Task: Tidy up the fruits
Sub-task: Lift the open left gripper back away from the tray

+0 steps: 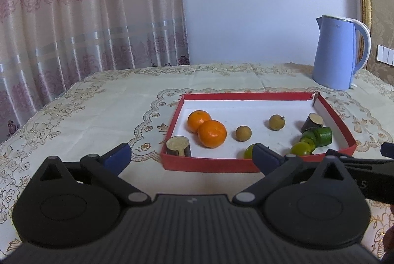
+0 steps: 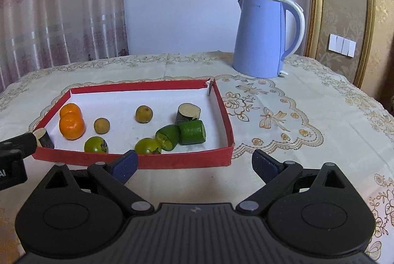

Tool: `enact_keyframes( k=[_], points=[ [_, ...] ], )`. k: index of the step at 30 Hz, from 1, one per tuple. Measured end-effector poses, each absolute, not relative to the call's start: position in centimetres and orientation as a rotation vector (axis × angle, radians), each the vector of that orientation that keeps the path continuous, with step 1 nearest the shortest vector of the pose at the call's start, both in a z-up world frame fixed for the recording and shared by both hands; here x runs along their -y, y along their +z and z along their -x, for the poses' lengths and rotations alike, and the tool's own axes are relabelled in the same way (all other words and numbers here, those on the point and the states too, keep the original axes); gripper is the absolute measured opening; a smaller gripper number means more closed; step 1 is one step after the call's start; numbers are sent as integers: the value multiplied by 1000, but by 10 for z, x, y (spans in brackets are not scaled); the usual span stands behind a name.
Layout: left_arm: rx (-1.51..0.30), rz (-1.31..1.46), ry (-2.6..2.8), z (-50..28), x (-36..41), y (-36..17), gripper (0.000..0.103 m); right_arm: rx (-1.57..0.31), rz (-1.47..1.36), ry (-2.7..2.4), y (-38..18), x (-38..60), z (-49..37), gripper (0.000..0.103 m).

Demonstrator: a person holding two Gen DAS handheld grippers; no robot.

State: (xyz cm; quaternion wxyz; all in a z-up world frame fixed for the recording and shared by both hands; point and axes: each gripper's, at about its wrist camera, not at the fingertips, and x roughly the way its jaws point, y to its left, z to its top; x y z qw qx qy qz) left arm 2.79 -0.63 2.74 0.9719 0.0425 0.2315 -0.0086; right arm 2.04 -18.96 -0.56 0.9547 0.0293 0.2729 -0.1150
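Note:
A red tray (image 1: 209, 165) (image 2: 147, 163) with a white floor holds the fruit. Two oranges (image 1: 211, 133) (image 2: 71, 127) lie at its left. Two brown longans (image 1: 243, 133) (image 2: 101, 125) sit mid-tray. Two green round fruits (image 2: 96, 145), two green cut pieces (image 2: 192, 132) and a dark cut stub (image 2: 188, 113) lie at its right. Another dark stub (image 1: 177, 146) sits in the near left corner. My left gripper (image 1: 190, 156) is open and empty in front of the tray. My right gripper (image 2: 194, 163) is open and empty at the tray's near right corner.
A blue electric kettle (image 1: 337, 54) (image 2: 266, 37) stands behind the tray at the back right. A patterned cream cloth (image 1: 98, 101) covers the table. A curtain (image 1: 86, 5) hangs behind on the left. A gold frame (image 2: 317, 0) stands at the right.

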Motion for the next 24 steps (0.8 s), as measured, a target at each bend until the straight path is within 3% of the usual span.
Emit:
enact_keyframes(
  k=[24],
  points=[
    [-474, -82, -36, -27, 6, 33, 103, -577, -28, -214, -10, 181, -29, 99]
  ],
)
